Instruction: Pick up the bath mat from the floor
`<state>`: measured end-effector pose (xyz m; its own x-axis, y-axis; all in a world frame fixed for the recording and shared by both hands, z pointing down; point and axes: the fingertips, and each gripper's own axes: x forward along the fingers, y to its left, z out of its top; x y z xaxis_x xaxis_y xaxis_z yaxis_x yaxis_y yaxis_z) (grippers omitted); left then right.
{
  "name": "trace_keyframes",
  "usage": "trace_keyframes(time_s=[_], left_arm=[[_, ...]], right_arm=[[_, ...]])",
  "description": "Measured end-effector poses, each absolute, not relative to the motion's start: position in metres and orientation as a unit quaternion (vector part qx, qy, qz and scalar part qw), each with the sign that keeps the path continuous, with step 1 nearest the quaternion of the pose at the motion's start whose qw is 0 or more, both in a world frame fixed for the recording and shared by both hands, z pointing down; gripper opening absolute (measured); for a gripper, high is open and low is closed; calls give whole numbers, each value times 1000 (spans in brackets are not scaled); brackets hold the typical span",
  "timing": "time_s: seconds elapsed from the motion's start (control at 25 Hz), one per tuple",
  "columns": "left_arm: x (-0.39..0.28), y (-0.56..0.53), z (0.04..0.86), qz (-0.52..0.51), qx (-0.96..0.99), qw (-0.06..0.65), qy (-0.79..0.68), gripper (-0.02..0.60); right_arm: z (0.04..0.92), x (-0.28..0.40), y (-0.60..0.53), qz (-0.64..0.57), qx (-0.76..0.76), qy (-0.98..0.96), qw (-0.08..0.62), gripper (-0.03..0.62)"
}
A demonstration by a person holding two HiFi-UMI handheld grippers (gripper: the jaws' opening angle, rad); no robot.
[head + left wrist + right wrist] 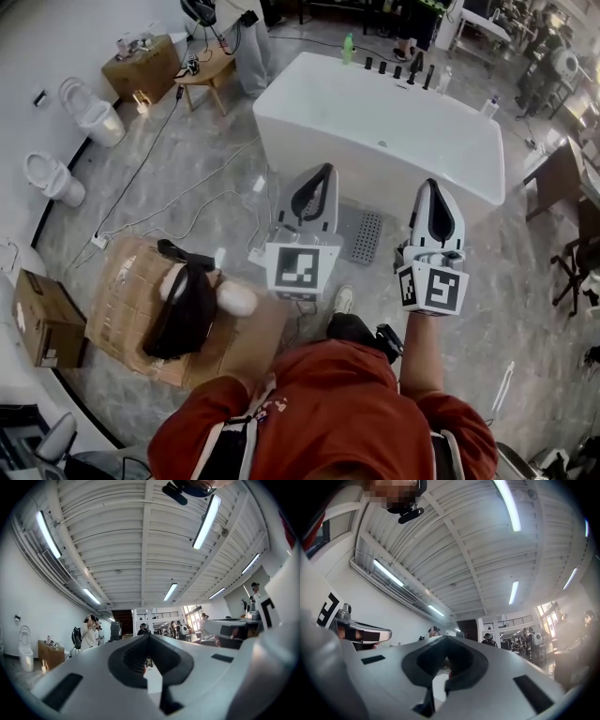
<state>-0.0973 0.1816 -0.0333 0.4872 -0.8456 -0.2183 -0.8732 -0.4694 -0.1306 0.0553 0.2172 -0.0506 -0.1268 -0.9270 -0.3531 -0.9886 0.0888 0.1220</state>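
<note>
Looks like the approach step, with left tongs (322,174) and right tongs (434,187) closed tight on nothing, tilted up, and the bath mat (364,234) flat on the floor (187,173) beside the bathtub (375,122), untouched; next calls for dipping down, opening wide and pinching a mat edge.

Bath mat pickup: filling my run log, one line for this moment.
left gripper shut, empty | right gripper shut, empty | bath mat on floor by bathtub

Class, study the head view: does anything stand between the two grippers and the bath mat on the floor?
Nothing visible does. The bath mat lies flat on the floor beside the bathtub, between the left gripper and the right gripper, both shut and empty, raised above it.
</note>
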Motion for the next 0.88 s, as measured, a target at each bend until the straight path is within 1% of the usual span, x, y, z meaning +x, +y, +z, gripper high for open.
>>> trace_keyframes(time_s=[0.4, 0.72, 0.88], left_arm=[[-75, 96, -38, 73, -843, 96, 525, 15], [-46, 24, -34, 78, -837, 86, 535, 15], [-32, -11, -29, 72, -833, 93, 540, 15]], right_arm=[[-39, 73, 122, 148, -646, 746, 66, 11], [-31, 103, 47, 130, -642, 752, 71, 11], [-27, 126, 13, 117, -643, 754, 70, 11]])
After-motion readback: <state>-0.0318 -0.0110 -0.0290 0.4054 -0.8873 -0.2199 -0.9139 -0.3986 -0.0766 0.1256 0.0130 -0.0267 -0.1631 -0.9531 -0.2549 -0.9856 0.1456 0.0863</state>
